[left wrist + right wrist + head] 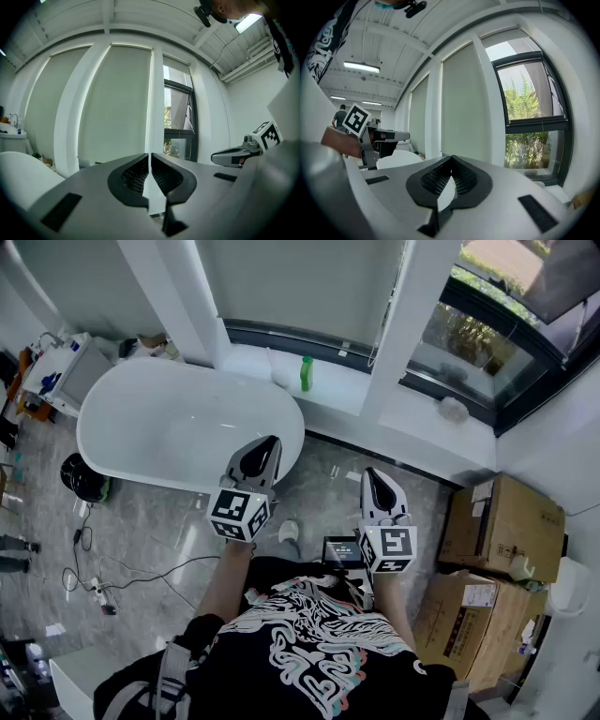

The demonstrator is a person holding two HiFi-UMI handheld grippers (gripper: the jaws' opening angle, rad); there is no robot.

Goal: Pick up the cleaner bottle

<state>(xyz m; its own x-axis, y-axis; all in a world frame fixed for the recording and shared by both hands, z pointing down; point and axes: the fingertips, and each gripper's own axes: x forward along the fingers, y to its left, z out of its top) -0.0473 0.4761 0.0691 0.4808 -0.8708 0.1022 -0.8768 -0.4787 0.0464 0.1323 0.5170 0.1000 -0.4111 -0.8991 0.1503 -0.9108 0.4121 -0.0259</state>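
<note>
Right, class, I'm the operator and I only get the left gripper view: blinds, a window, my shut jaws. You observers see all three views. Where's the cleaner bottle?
Observer: In the head view, the green cleaner bottle stands upright on the white window ledge.
Operator: What's in front of it?
Observer: The end of the white bathtub lies just this side of the ledge, under the left gripper as that view shows it.
Operator: And my other gripper?
Observer: The right gripper has its jaws together, with nothing between them.
</note>
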